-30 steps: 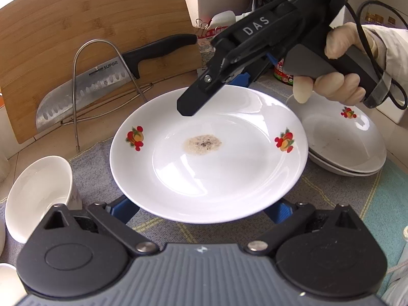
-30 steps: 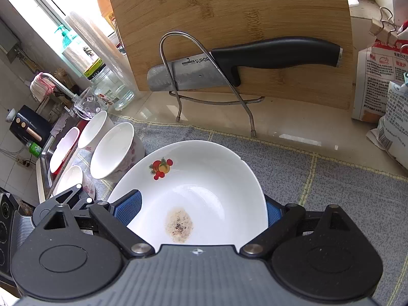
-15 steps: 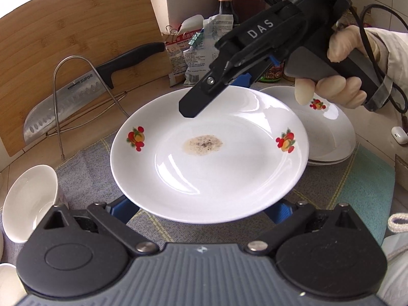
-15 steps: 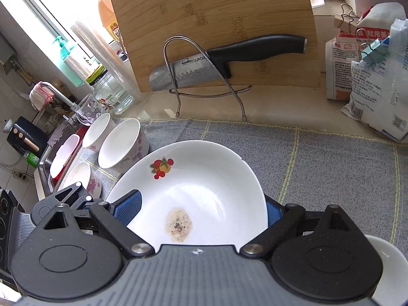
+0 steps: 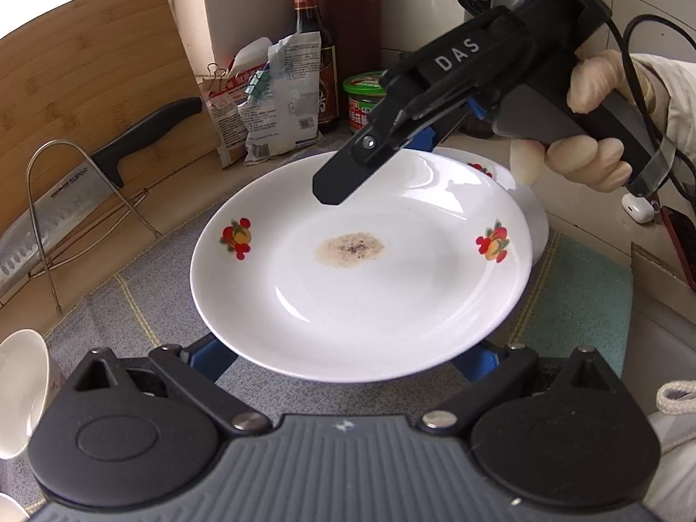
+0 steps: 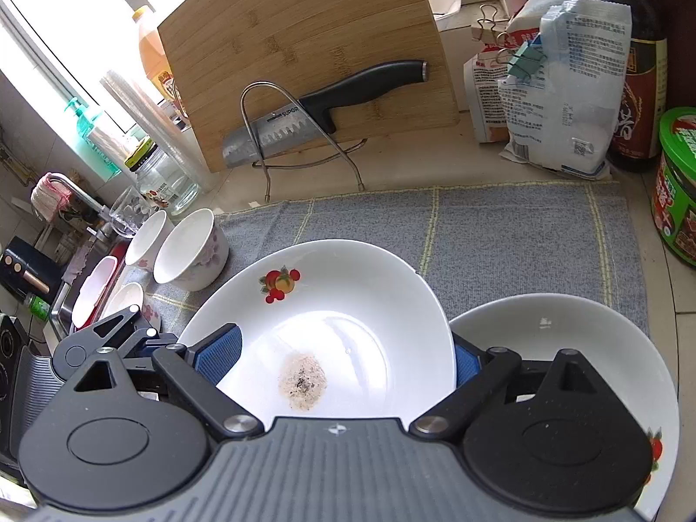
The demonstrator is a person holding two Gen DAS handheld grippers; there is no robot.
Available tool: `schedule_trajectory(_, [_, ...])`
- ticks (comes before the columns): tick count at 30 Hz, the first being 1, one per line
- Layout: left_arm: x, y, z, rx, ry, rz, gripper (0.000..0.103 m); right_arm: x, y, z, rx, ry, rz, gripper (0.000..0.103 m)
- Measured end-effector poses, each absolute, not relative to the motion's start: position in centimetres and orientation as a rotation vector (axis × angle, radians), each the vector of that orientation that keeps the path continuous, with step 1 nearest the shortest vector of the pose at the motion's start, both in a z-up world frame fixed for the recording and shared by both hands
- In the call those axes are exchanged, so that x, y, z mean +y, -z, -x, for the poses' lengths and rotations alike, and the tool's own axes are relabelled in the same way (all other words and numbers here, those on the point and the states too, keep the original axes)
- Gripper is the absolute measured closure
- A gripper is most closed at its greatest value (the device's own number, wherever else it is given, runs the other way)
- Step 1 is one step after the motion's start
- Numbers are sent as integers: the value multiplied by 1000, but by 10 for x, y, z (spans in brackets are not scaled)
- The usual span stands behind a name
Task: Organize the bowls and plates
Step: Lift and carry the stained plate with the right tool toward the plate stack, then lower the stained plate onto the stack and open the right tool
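Observation:
A white plate (image 5: pixel 361 269) with fruit prints and a brown stain is held in the air by both grippers. My left gripper (image 5: pixel 343 359) grips its near rim. My right gripper (image 5: pixel 417 139) grips its far rim; in the right wrist view the plate (image 6: pixel 330 330) sits between its blue pads (image 6: pixel 217 352). A stack of similar plates (image 5: pixel 528 206) lies behind and to the right, partly under the held plate, and shows in the right wrist view (image 6: pixel 565 330). White bowls (image 6: pixel 191 256) stand at the left on the mat.
A grey mat (image 6: pixel 500 235) covers the counter. A bamboo board (image 6: pixel 304 52) and a knife on a wire stand (image 6: pixel 304 117) are at the back. Bags (image 5: pixel 269 100), a sauce bottle (image 5: pixel 313 43) and a green-lidded tub (image 5: pixel 363 100) stand behind the plates. A sink is at the left.
Both grippers have carried the plate to the right, over the edge of the plate stack. The bowls and knife stand have slid left in view.

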State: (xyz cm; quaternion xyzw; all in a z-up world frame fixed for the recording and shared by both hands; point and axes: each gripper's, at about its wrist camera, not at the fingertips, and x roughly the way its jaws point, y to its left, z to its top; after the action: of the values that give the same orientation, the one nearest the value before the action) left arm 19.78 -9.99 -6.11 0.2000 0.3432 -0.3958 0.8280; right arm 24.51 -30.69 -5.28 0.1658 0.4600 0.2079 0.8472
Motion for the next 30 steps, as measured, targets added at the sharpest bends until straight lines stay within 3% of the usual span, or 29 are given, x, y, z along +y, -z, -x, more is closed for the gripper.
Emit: schedule_trajectory(30, [-162,77,-190,690,1040,-539,2,-379,74,-181,938,-182,-479,5])
